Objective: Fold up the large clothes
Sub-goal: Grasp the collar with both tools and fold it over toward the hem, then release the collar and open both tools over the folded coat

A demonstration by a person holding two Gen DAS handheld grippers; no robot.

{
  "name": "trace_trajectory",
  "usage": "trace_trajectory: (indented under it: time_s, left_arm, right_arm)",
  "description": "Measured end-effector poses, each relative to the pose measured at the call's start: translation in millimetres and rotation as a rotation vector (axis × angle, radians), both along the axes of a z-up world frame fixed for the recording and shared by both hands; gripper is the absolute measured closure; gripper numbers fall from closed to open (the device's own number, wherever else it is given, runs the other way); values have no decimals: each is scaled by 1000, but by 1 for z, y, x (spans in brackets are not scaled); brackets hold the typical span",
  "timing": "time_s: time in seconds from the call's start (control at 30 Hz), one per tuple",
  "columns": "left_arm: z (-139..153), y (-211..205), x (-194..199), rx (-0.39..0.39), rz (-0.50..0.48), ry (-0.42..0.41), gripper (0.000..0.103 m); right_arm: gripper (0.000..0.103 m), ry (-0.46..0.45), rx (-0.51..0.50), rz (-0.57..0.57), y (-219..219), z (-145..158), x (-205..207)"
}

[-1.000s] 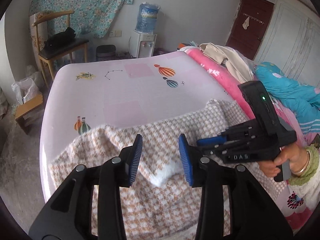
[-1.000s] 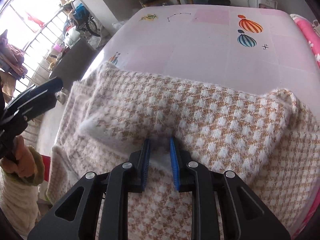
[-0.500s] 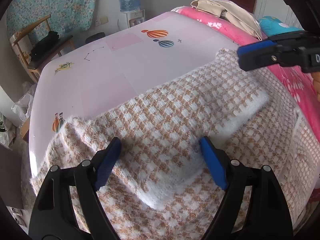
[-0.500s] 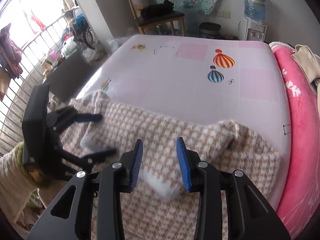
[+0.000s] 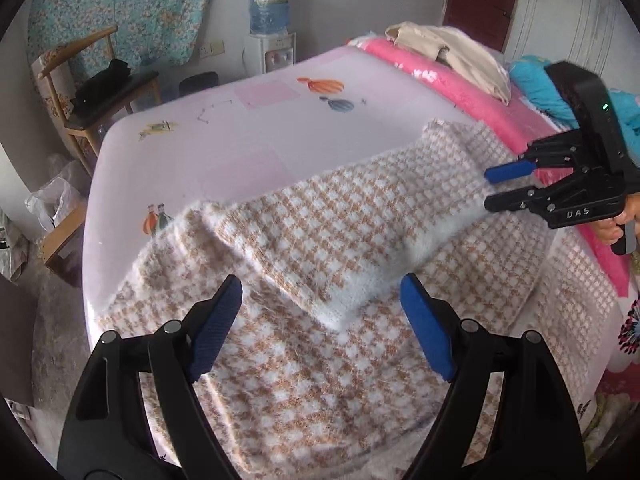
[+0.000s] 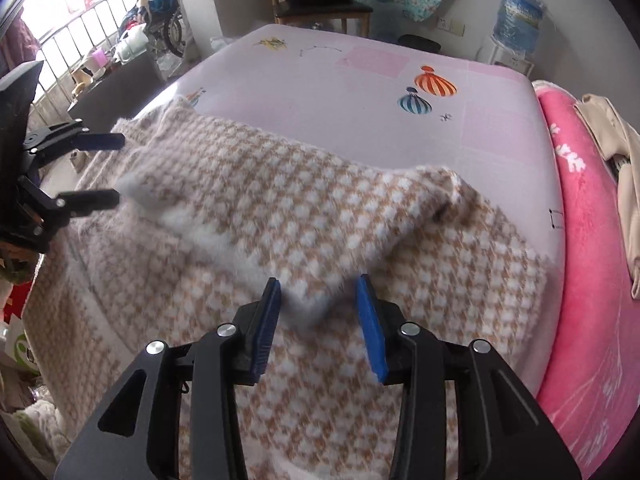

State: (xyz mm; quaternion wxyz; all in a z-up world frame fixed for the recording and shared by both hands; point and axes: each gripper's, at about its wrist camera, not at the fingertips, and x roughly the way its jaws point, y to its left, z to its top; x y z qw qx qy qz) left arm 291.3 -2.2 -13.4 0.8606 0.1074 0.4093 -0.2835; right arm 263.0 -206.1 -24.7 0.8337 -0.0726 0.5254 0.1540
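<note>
A large fuzzy garment with a tan and white check pattern (image 5: 340, 240) lies spread on the near end of the pink bed (image 5: 260, 132); it also shows in the right wrist view (image 6: 300, 220). A folded flap with a white fuzzy edge (image 5: 348, 300) lies across its middle. My left gripper (image 5: 320, 320) is open and empty, just above the garment near the flap's white corner. My right gripper (image 6: 318, 312) is open and empty, with the flap's other white corner (image 6: 308, 304) between its fingers. The right gripper also shows at the right in the left wrist view (image 5: 496, 188).
A pink blanket (image 5: 440, 92) with beige clothes (image 5: 452, 56) and a blue quilt (image 5: 540, 88) lies along the bed's right side. A wooden chair (image 5: 100, 96), a water dispenser (image 5: 272, 28) and a bin stand beyond the bed. A railed window (image 6: 80, 40) is at the left.
The right gripper let go of the flap's white edge and opened. Both grippers drew back from the garment, and the folded flap now rests on it.
</note>
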Motion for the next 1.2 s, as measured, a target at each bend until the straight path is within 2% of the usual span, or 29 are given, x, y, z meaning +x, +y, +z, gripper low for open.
trace_trajectory:
  time_s: [0.07,0.13,0.23,0.3,0.4,0.47,0.5,0.57,0.63,0.67,0.7,0.73,0.8,0.9,1.0,1.1,1.2]
  left_arm:
    - [17,3,-4,-52,2,-45,25]
    - [26,-4,-1,-84,7,-63,25]
    - [19,-27,8,-97,9,-21,25]
    - [1,-43,13,-57,19,30,25]
    - [-38,-52,15,45,60,145,26]
    - [-37,-49,0,73,64,106,26]
    - [-33,-46,-6,83,75,116,26]
    - [-21,-33,-20,44,89,131,26]
    - [-7,-20,-39,23,117,109,26]
    - [-1,-15,-49,23,137,98,26]
    - [3,-9,-60,18,152,91,25]
    - [7,-6,-71,14,166,87,25]
    - [10,-2,-94,19,189,76,22]
    - [3,-2,-126,35,240,64,19]
    - [-10,-1,-154,14,290,74,19]
    - [-19,2,-174,5,351,51,19]
    - [-21,13,-191,6,403,7,19]
  right_arm:
    - [63,-17,33,-31,-7,11,-3]
    - [62,-76,49,-42,-2,23,-5]
    - [60,-116,92,-56,15,28,3]
    - [59,-99,111,-64,27,17,13]
    - [59,-34,74,-87,34,-13,17]
    - [59,-67,46,-69,35,-12,1]
    - [59,-63,27,-74,35,-8,-8]
    - [58,-56,39,-98,28,3,-29]
    - [57,-67,89,-123,20,15,-54]
    - [53,-84,115,-133,17,22,-67]
    - [42,-104,139,-144,15,27,-81]
    - [37,-125,165,-152,14,32,-95]
    - [32,-150,210,-158,15,36,-123]
    - [30,-175,216,-164,25,33,-157]
    - [30,-184,191,-175,36,22,-182]
    - [30,-145,195,-174,42,6,-193]
    - [30,-127,157,-184,44,-9,-200]
